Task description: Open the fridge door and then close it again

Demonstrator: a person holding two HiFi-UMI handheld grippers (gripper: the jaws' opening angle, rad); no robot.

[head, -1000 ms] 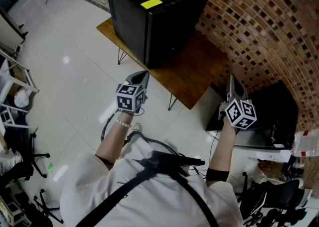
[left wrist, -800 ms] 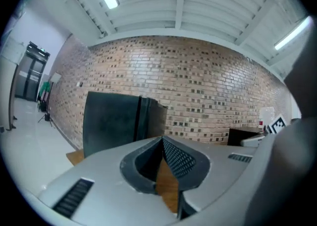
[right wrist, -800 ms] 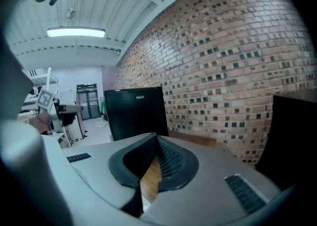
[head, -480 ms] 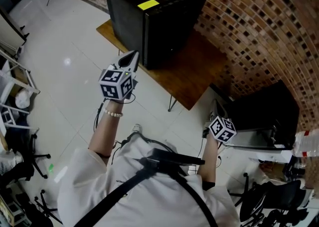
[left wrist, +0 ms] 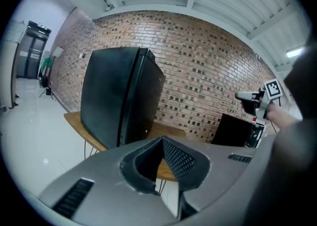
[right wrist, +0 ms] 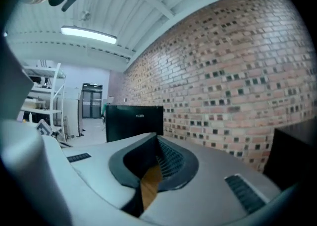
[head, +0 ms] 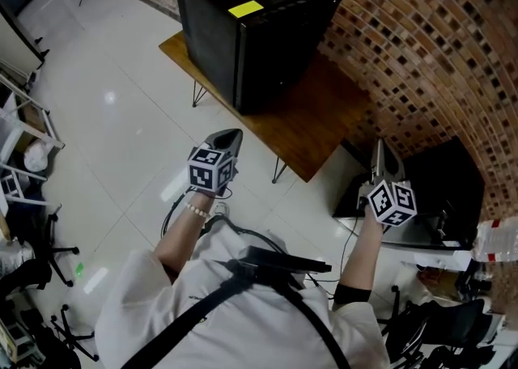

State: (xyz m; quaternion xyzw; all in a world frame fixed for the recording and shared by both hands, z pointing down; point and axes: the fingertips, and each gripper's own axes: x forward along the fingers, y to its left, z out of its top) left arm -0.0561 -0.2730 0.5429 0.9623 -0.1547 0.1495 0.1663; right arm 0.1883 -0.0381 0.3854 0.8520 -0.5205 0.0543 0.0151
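Fingers [left wrist: 178,159] of left gripper [head: 231,134] and right gripper [head: 379,151]: grey, mesh-textured, closed tip to tip, nothing held. Fridge [head: 251,36]: black, boxy, door shut, set on a wooden hairpin-legged counter [head: 317,120] against a brick wall [head: 421,44].

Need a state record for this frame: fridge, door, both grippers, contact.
fridge: black fridge on a wooden table, beside the brick wall
door: shut, flush with the body
label: yellow label on the fridge top
left gripper: shut, empty, over the floor, short of the fridge
right gripper: shut, empty, off to the right by a black box
contact: neither gripper touches the fridge
stage: cannot tell whether this is before opening or after closing
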